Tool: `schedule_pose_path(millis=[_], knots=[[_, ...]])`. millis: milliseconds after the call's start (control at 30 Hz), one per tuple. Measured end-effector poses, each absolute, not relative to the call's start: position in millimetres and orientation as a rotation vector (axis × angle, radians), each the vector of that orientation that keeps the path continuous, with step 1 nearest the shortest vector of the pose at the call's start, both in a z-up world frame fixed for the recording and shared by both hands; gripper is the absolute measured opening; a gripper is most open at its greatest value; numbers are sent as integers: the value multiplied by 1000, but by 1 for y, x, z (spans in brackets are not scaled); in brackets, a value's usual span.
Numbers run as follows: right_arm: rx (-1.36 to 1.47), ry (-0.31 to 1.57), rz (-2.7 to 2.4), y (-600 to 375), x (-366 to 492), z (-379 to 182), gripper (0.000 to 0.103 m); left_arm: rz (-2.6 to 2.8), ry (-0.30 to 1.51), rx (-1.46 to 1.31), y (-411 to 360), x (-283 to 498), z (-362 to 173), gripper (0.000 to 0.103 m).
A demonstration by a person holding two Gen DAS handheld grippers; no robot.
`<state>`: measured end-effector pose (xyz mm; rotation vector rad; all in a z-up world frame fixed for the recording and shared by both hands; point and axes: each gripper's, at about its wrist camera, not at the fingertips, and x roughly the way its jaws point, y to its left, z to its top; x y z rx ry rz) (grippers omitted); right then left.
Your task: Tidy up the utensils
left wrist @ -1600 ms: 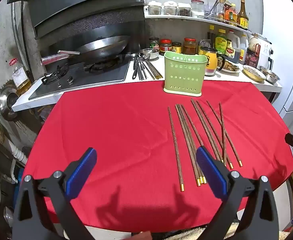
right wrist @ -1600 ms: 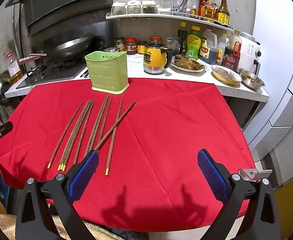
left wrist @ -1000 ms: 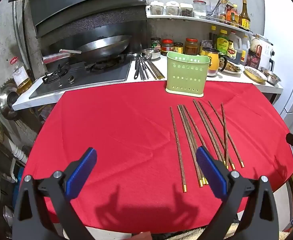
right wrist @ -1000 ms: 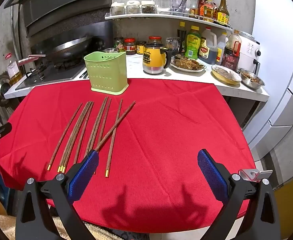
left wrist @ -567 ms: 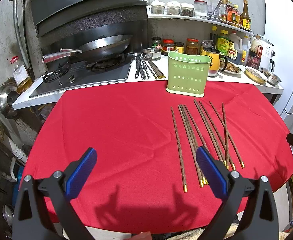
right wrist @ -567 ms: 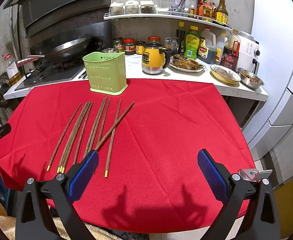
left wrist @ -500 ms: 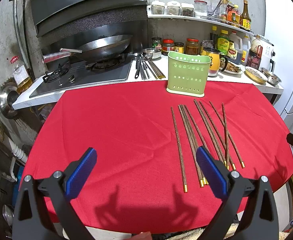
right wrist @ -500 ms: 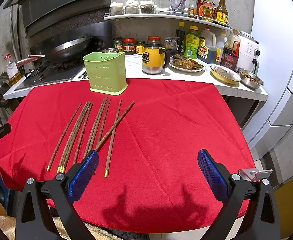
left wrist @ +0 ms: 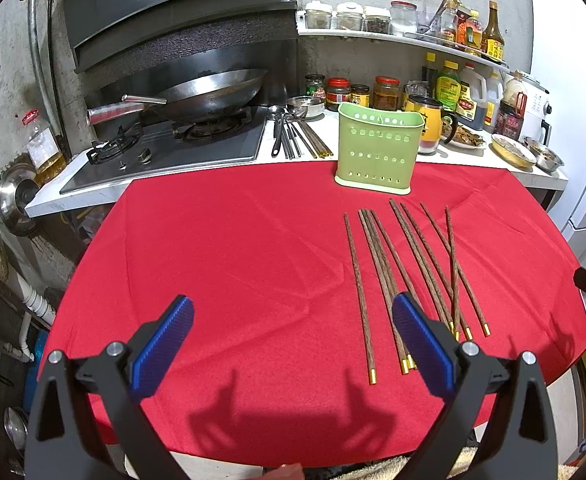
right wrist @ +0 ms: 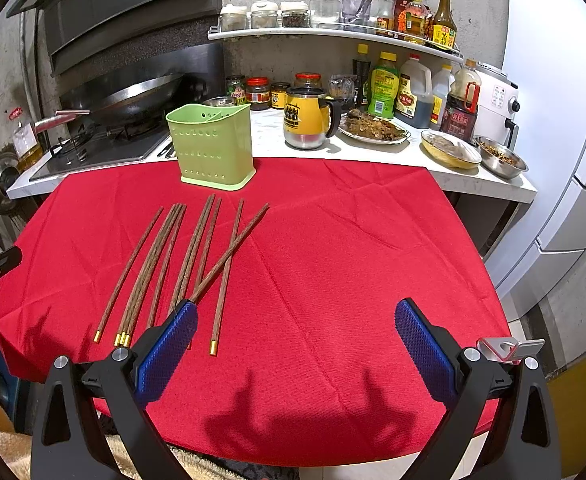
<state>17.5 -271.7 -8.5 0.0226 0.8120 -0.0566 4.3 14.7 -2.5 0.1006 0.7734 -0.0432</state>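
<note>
With left gripper [left wrist: 291,340] and right gripper [right wrist: 296,338] both wide open and empty, you risk snagging several crossed chopsticks [left wrist: 409,264] lying at the tabletop's 1 o'clock, short of the green holder [left wrist: 377,154].

You've got open red cloth [left wrist: 229,264] on the left half of the table, nothing on it btw the left gripper [left wrist: 291,344] and the stove edge. Right gripper [right wrist: 297,346] has bare cloth ahead and to its right too. Chopsticks [right wrist: 181,264] lie spread just left of it, two crossing at the right edge. Green caddy [right wrist: 211,148] stands upright beyond their tips, w/ a yellow mug [right wrist: 307,122] just behind on the counter.
</note>
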Motion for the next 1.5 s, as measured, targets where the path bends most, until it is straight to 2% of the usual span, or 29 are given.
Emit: schedule_pose_path(millis=[1500], knots=[[20,812,-51,-272,23,-9,97,-32,774,95,21,3,-5,97]])
